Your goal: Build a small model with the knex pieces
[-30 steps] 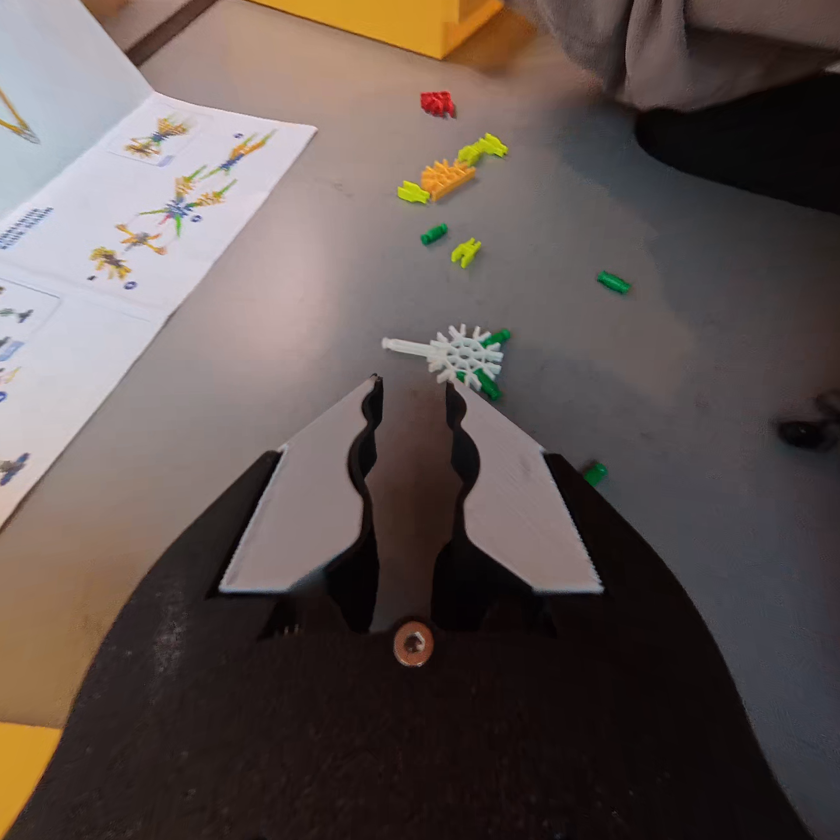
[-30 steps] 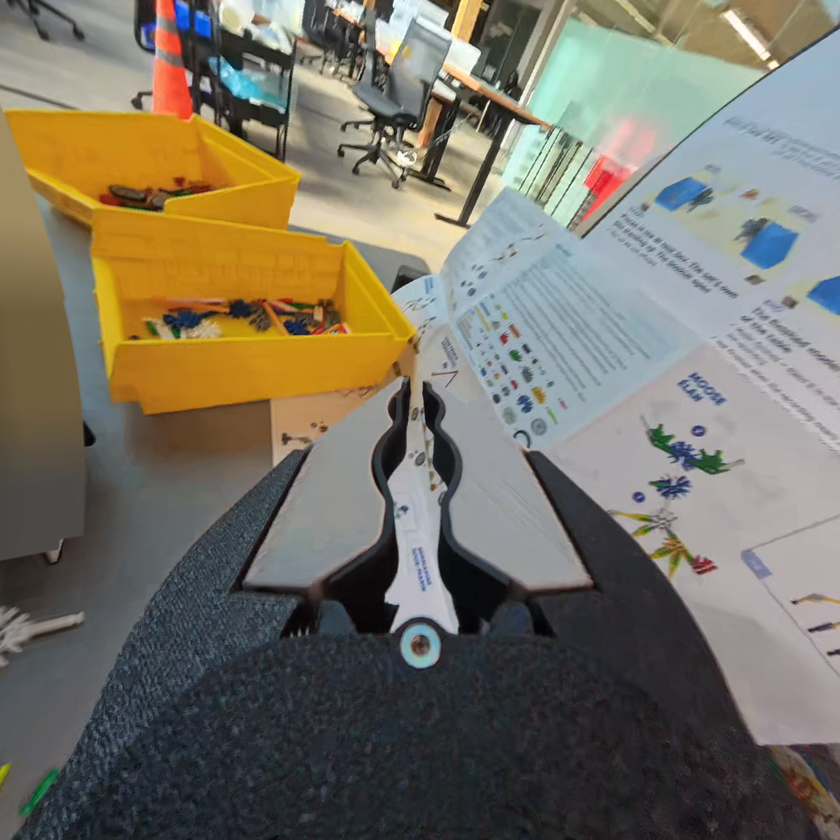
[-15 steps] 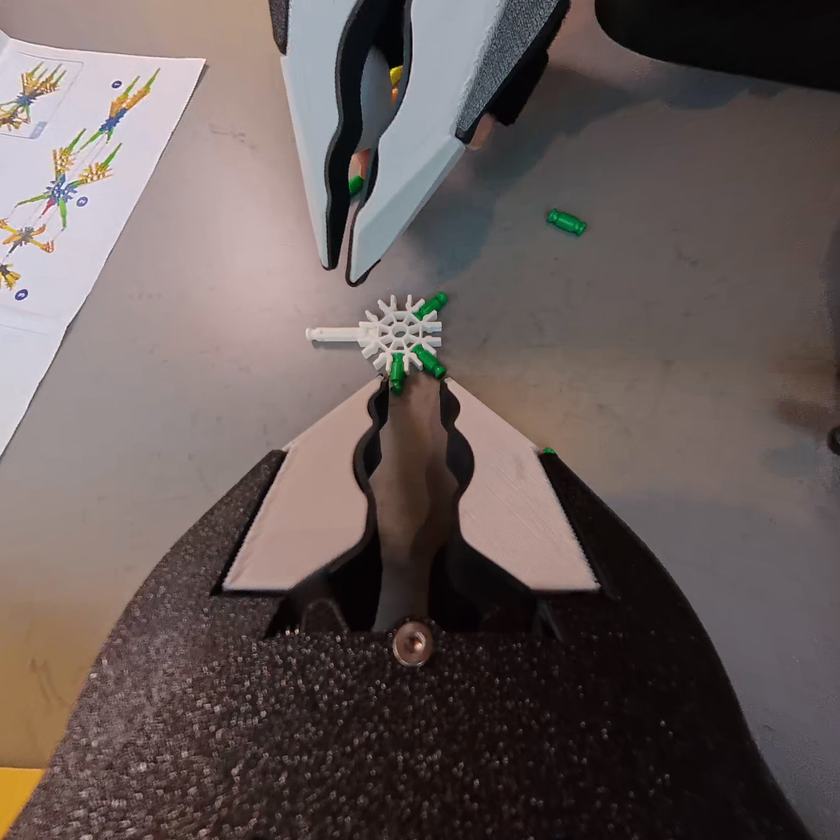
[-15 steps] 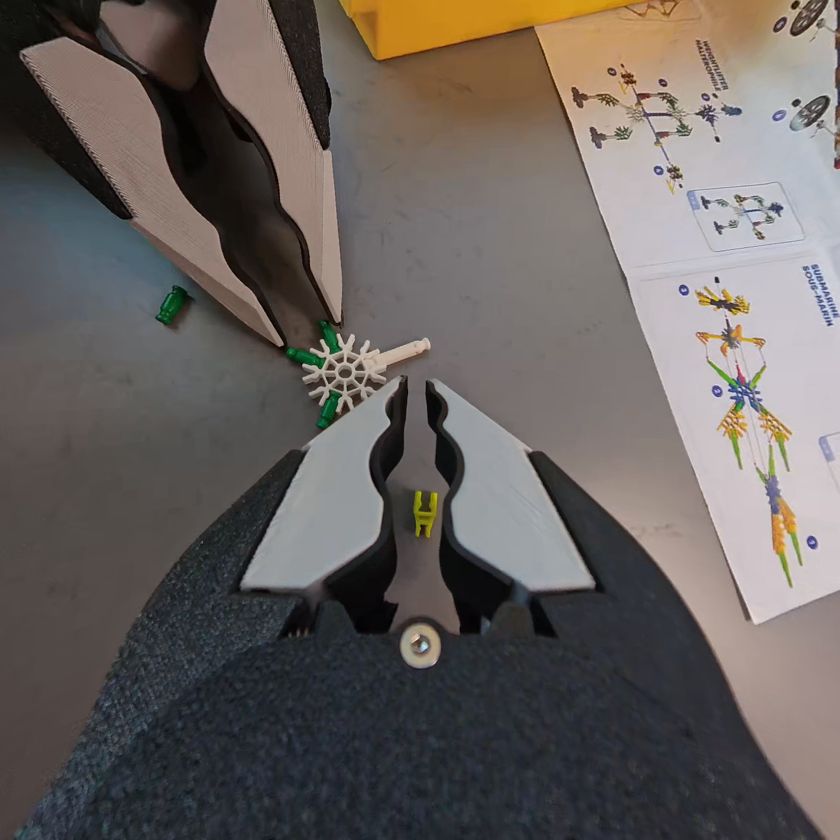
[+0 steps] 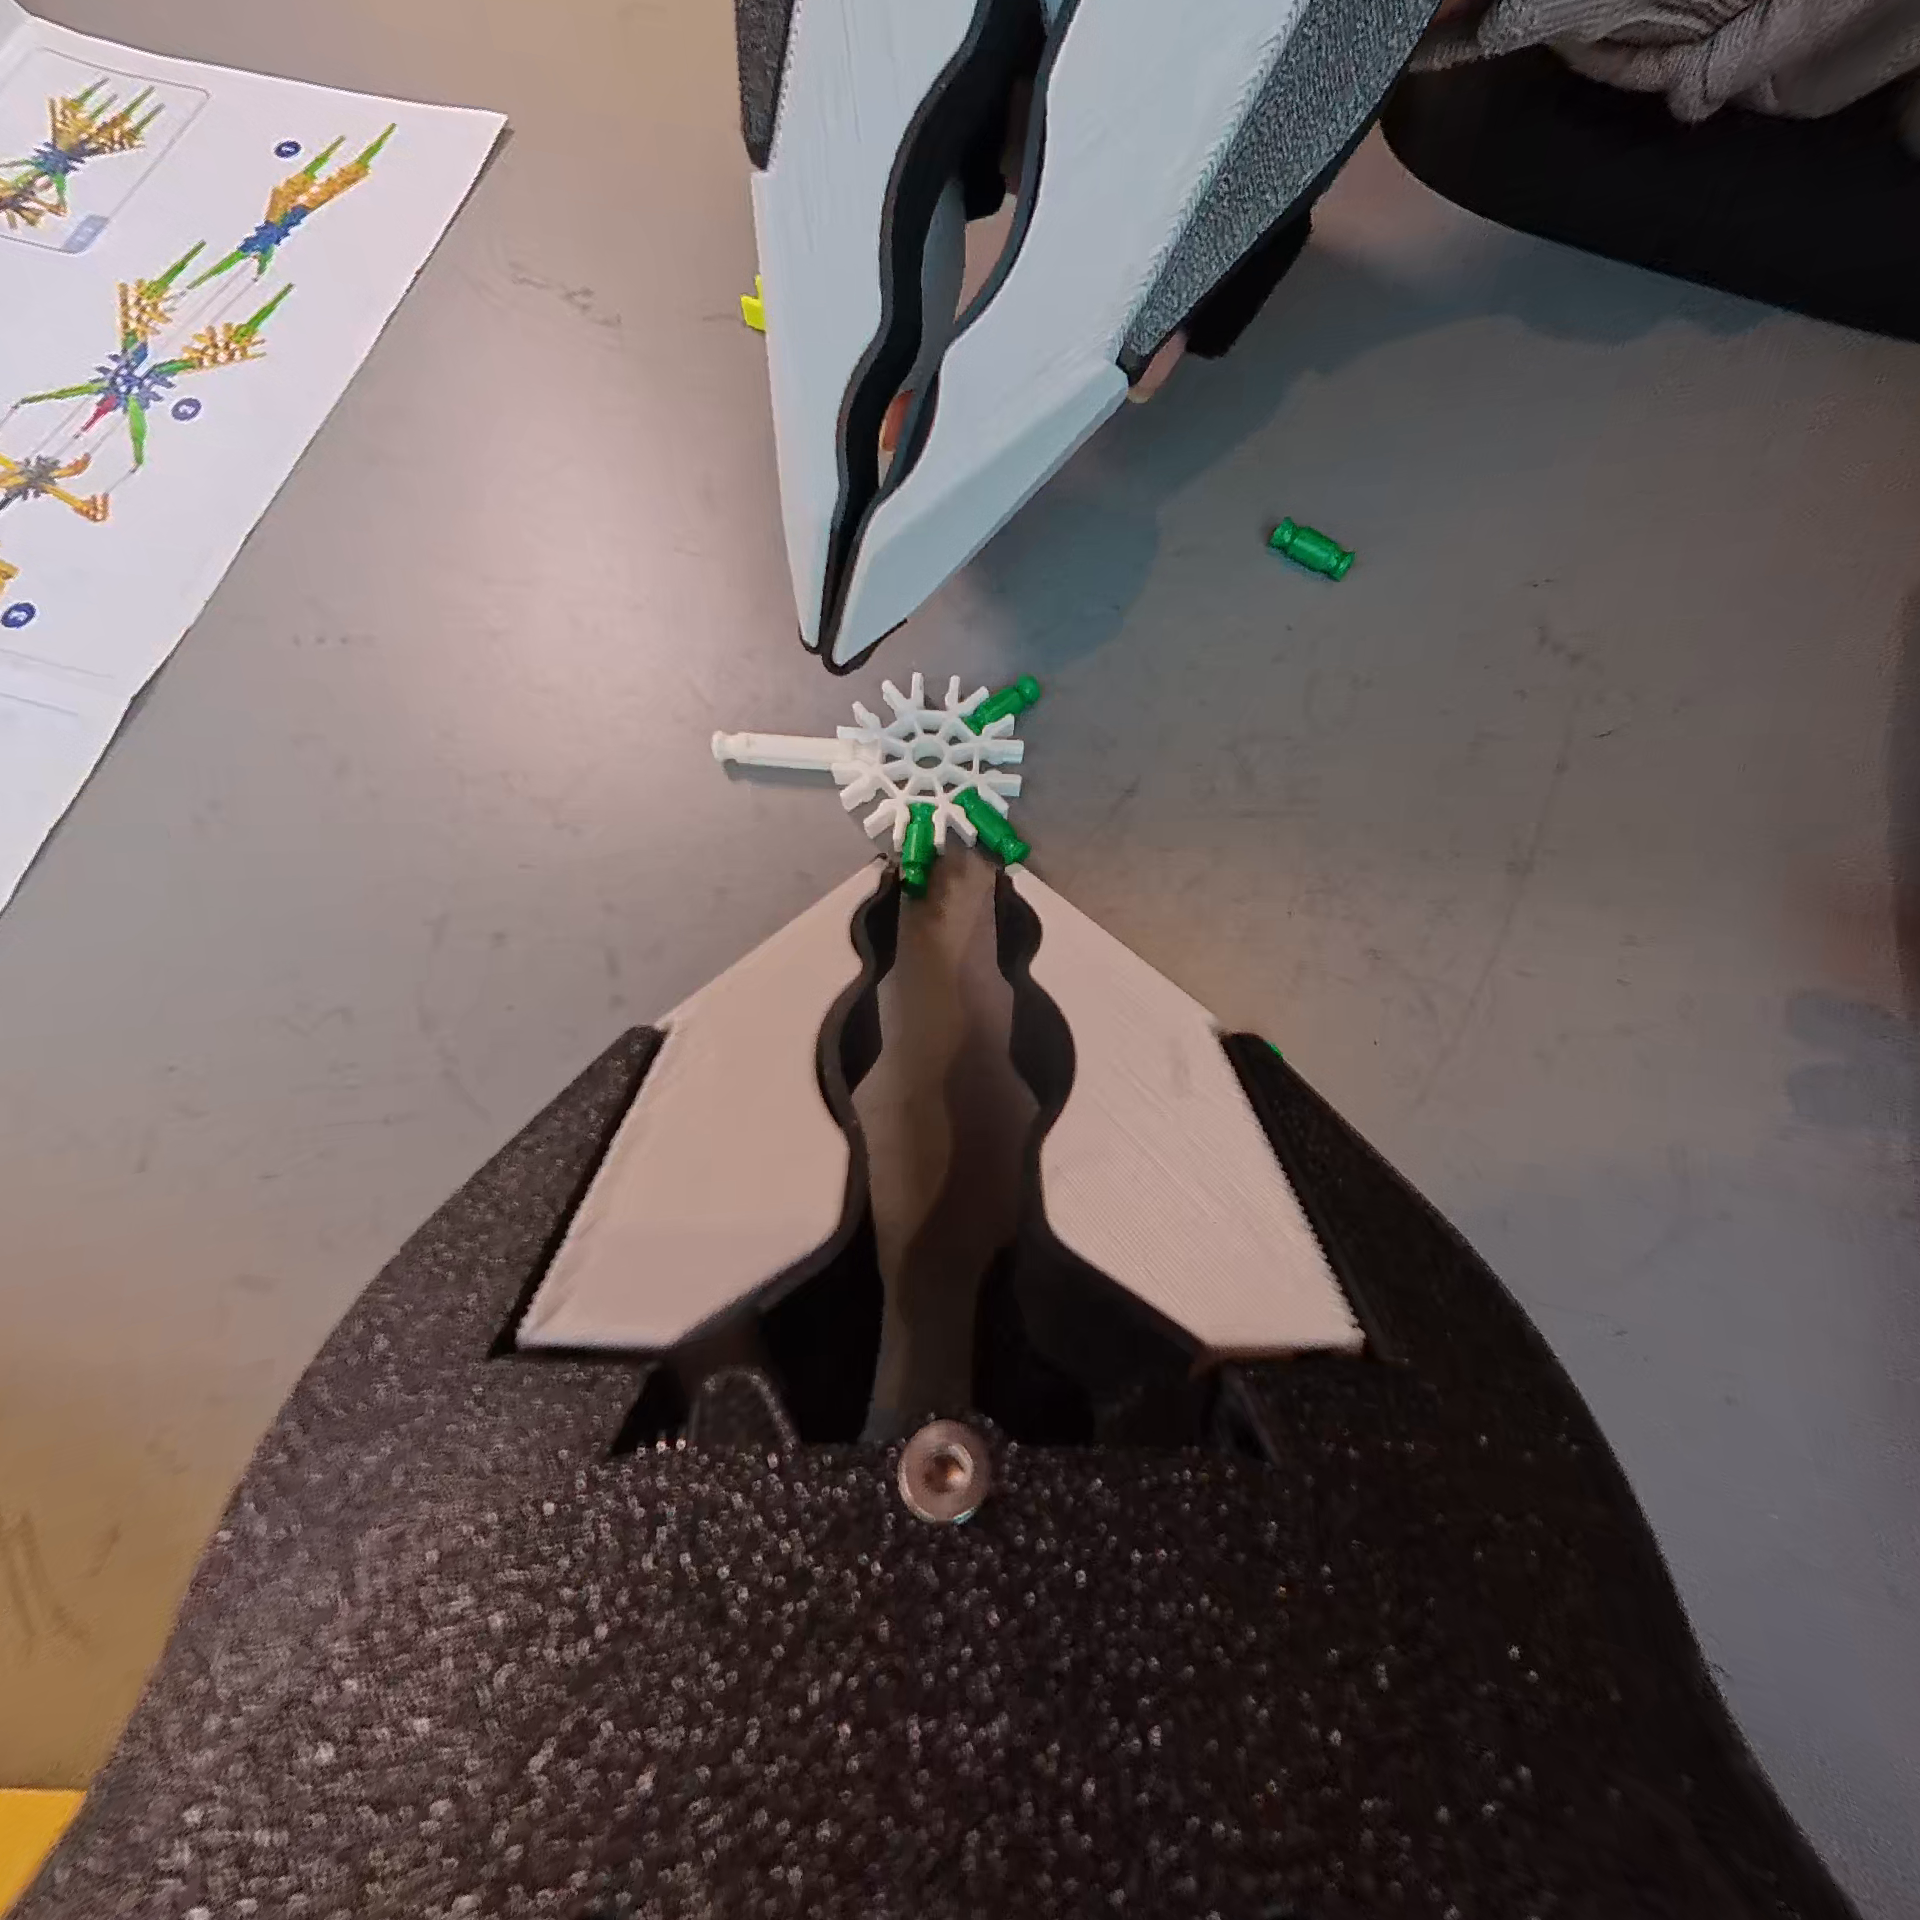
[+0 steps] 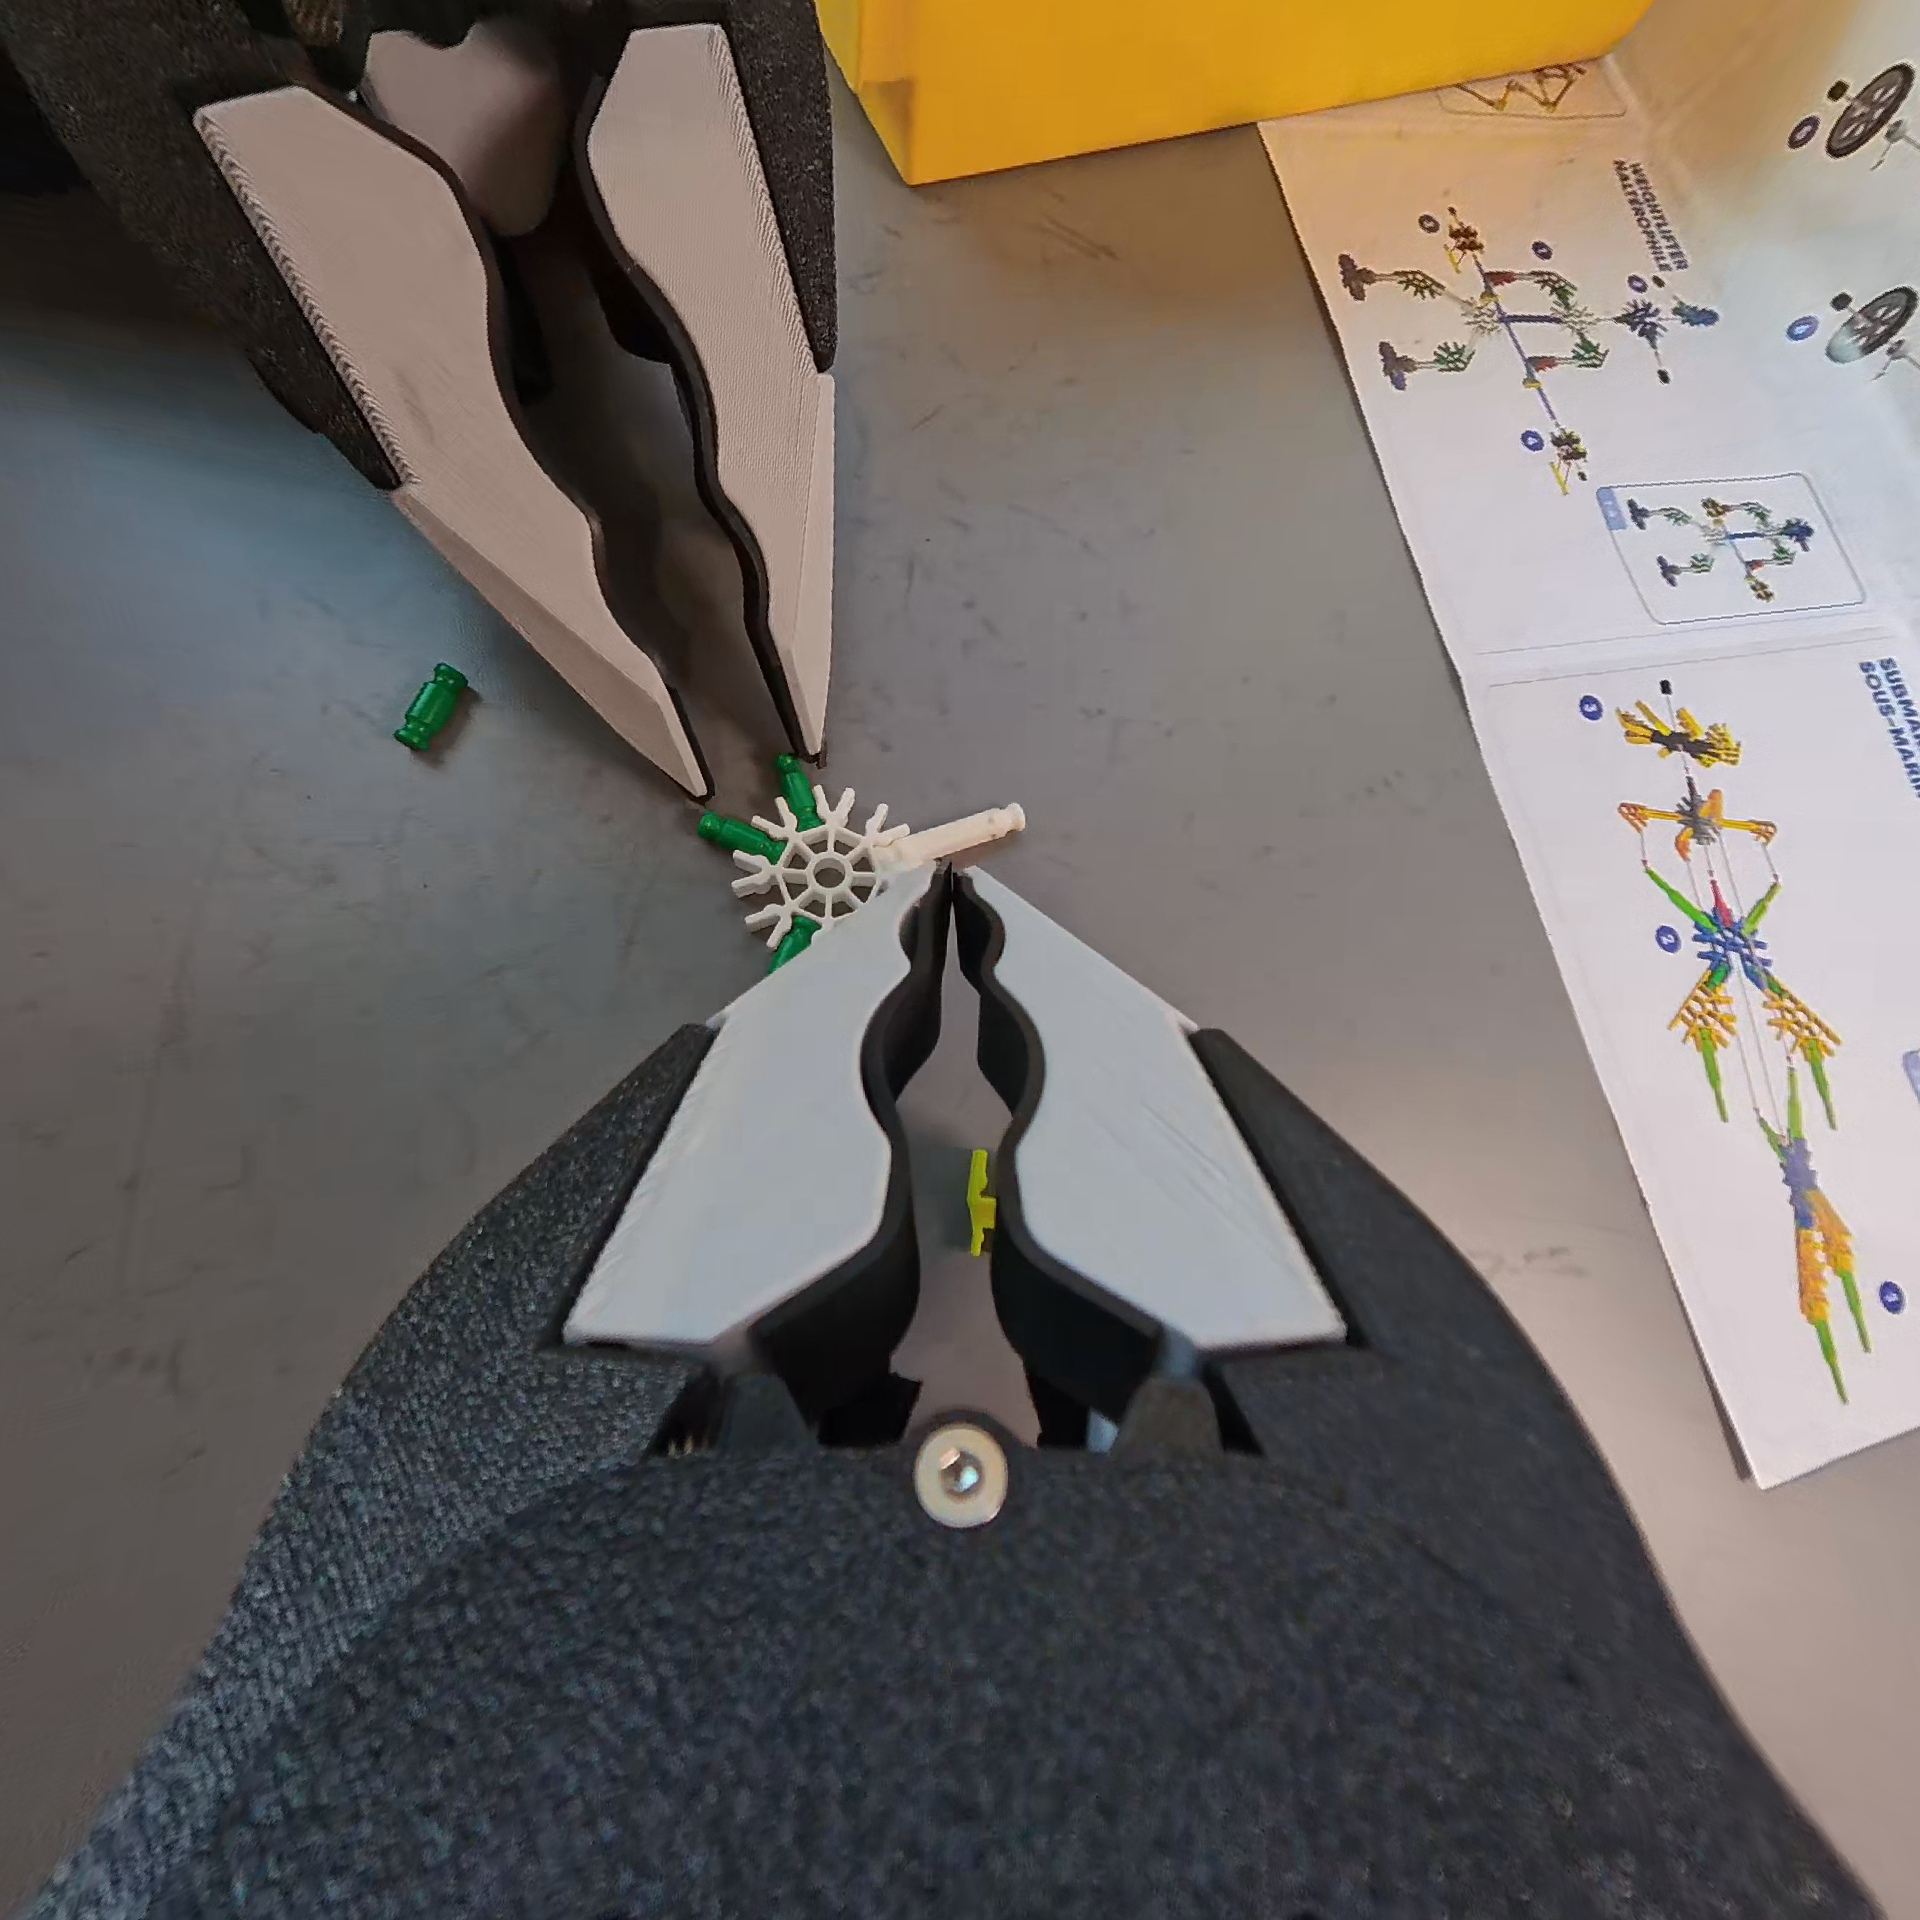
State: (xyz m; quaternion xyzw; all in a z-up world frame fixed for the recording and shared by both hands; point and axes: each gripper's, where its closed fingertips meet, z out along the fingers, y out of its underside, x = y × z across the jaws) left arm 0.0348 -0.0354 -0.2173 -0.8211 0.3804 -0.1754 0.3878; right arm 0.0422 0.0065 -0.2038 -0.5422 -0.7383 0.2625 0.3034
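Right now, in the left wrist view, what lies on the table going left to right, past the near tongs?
Instruction sheet → white rod → white snowflake connector → loose green piece.

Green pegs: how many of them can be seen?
4. Three pegs sit in the white wheel. One loose peg lies apart on the table. Others may be hidden.

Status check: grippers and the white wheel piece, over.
Left gripper open, tips at the wheel piece. Right gripper shut, empty, at its white rod. Loose green peg lies clear.
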